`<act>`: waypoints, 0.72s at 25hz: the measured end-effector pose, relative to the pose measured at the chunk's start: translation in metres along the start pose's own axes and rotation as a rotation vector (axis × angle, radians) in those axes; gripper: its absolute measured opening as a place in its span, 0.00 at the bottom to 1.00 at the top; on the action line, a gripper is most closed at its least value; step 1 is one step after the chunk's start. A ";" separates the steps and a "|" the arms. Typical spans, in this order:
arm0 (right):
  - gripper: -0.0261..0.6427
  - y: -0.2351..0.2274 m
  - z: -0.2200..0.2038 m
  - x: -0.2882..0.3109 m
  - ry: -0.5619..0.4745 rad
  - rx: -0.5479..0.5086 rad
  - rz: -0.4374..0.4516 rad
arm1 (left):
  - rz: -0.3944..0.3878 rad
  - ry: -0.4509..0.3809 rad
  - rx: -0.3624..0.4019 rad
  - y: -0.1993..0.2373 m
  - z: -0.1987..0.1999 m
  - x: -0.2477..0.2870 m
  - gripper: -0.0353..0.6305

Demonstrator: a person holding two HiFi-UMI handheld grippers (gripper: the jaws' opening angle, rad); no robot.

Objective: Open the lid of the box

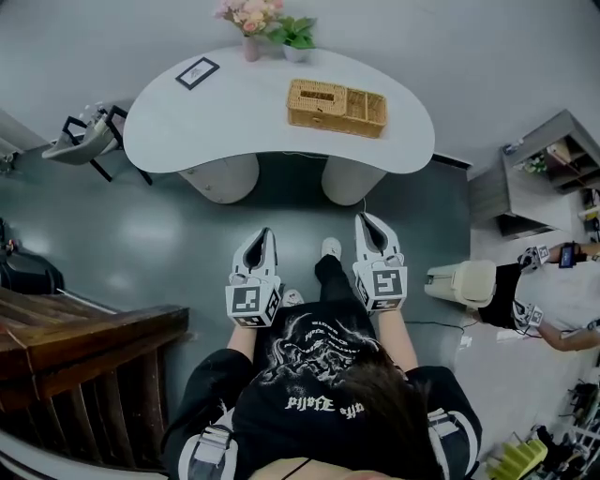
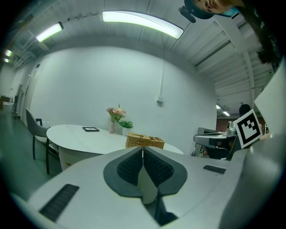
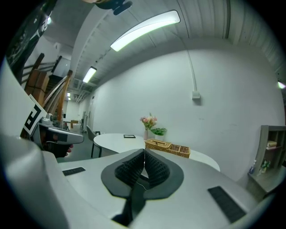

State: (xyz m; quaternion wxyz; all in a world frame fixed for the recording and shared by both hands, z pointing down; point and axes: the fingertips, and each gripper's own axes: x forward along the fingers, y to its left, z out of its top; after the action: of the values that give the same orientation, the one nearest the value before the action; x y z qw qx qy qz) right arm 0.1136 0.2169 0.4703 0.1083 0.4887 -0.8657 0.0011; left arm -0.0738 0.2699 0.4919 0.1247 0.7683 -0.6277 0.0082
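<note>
A woven wicker box point(image 1: 336, 106) lies on the white curved table point(image 1: 234, 122), its lidded half at the left with the lid flat and closed, open compartments at the right. I stand on the floor well short of the table. My left gripper point(image 1: 265, 232) and right gripper point(image 1: 364, 217) are held side by side in front of my body, both pointing toward the table and far from the box. In the left gripper view the box point(image 2: 145, 141) shows just beyond the shut left gripper point(image 2: 143, 147). The right gripper point(image 3: 144, 151) is shut too, with the box point(image 3: 167, 146) beyond it. Nothing is held.
A vase of pink flowers point(image 1: 249, 21), a small potted plant point(image 1: 296, 37) and a black picture frame point(image 1: 197, 72) stand on the table's far side. A chair point(image 1: 89, 134) is at its left end. Wooden railing point(image 1: 84, 347) lies left, another person point(image 1: 553, 300) and a shelf point(image 1: 553, 169) right.
</note>
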 end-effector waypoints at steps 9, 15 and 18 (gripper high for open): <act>0.08 -0.037 0.008 0.072 -0.011 -0.003 0.077 | 0.063 0.012 0.002 0.006 0.009 0.061 0.09; 0.08 -0.067 0.014 0.118 -0.008 0.002 0.128 | 0.090 0.016 0.009 0.005 0.023 0.114 0.09; 0.08 -0.080 0.014 0.138 -0.005 0.006 0.158 | 0.101 0.019 0.012 0.002 0.028 0.138 0.09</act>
State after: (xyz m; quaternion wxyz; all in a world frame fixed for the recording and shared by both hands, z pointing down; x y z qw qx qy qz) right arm 0.1101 0.0573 0.4745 0.1041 0.4191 -0.9019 0.0110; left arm -0.0502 0.1310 0.4886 0.1252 0.7364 -0.6644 0.0254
